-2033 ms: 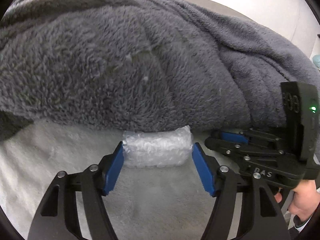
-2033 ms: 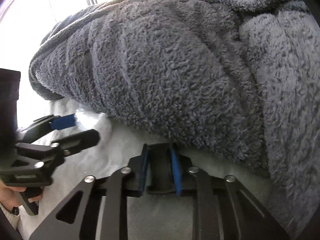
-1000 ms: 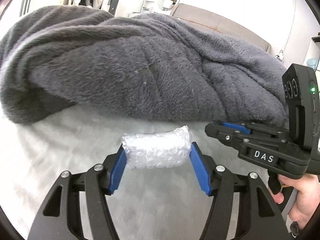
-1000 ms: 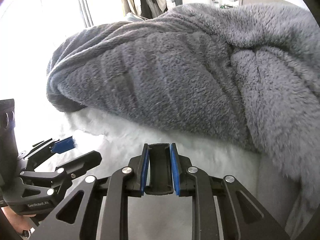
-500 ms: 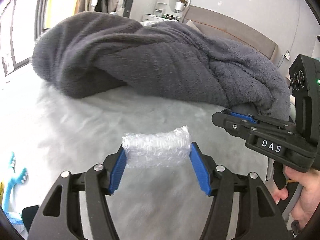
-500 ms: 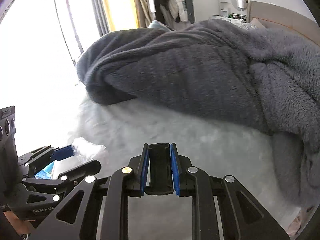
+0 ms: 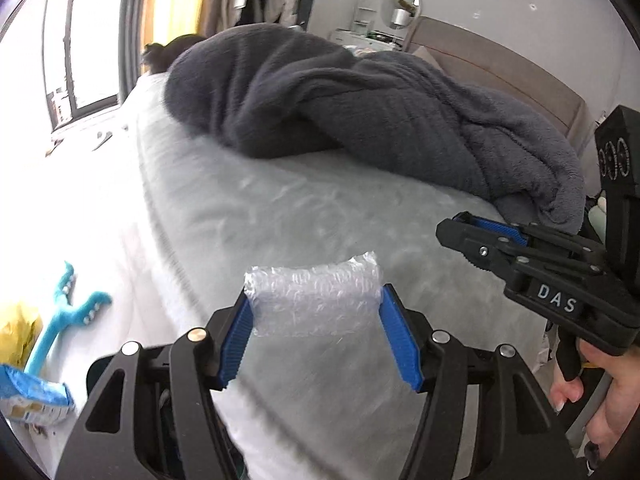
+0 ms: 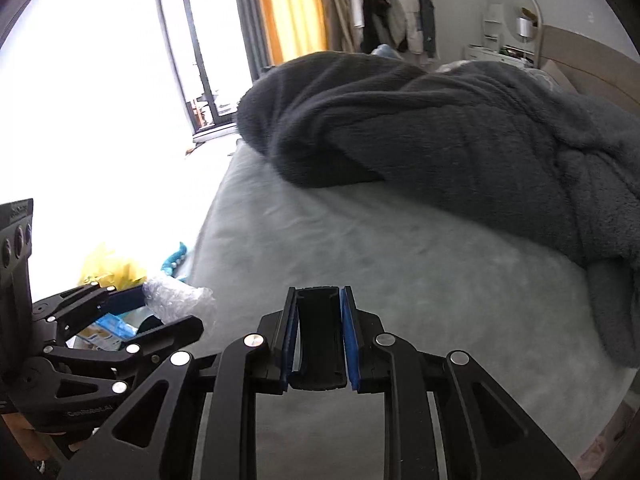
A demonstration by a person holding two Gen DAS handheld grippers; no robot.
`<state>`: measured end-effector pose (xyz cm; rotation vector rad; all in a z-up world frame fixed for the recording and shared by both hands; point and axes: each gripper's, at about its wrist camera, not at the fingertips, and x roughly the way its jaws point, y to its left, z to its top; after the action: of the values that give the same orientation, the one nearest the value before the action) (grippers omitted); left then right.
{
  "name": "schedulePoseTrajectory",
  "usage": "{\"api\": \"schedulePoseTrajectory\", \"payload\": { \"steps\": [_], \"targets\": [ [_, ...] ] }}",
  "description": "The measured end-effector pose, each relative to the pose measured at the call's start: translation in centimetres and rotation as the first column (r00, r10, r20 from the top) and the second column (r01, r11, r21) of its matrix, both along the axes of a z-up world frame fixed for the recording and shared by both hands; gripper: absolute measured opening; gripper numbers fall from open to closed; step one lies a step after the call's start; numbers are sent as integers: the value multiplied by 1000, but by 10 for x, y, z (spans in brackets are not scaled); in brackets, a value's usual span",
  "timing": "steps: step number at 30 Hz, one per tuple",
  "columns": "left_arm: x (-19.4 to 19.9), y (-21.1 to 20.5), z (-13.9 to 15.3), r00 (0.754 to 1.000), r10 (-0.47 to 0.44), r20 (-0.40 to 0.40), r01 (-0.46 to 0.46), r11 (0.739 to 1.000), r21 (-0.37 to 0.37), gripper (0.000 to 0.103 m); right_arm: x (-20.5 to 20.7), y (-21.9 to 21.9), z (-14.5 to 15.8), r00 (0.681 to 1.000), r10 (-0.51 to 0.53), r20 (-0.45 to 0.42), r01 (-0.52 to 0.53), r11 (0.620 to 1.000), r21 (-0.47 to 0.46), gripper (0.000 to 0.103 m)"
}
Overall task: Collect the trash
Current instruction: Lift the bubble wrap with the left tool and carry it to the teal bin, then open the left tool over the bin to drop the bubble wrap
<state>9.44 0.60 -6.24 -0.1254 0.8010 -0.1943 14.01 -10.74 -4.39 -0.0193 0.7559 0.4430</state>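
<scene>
While left hand-held gripper (image 7: pixel 316 316) clamps one bubble-wrap wad (image 7: pixel 314 300), right hand-held gripper (image 8: pixel 318 336) pinches one black piece (image 8: pixel 318 336).

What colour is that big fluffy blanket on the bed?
Dark grey; the blanket shows best in the right wrist view.

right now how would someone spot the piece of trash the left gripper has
Start at the bed with its dark grey blanket. In front of it, the left gripper pinches a bubble wrap wad between blue fingers: clear, bumpy, the only see-through thing there.
</scene>
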Motion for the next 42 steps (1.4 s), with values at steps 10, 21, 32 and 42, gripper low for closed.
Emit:
{"api": "schedulePoseTrajectory", "payload": {
  "steps": [10,21,32,42],
  "targets": [
    [-33,50,-15,995,83,-59,-79,995,62,64,-32,57,7,996,82,20,-82,997,3,21],
    [-52,120,-48,962,199,-186,-185,979,90,64,-48,127,8,983,185,20,-185,983,-2,21],
    [-79,176,-72,920,255,-296,-243,967,78,66,-58,193,-1,962,275,1,-275,961,-24,21],
    [-100,208,-62,931,274,-240,-274,961,36,88,-58,229,-25,952,300,-60,-303,951,-60,21]
  ]
}}
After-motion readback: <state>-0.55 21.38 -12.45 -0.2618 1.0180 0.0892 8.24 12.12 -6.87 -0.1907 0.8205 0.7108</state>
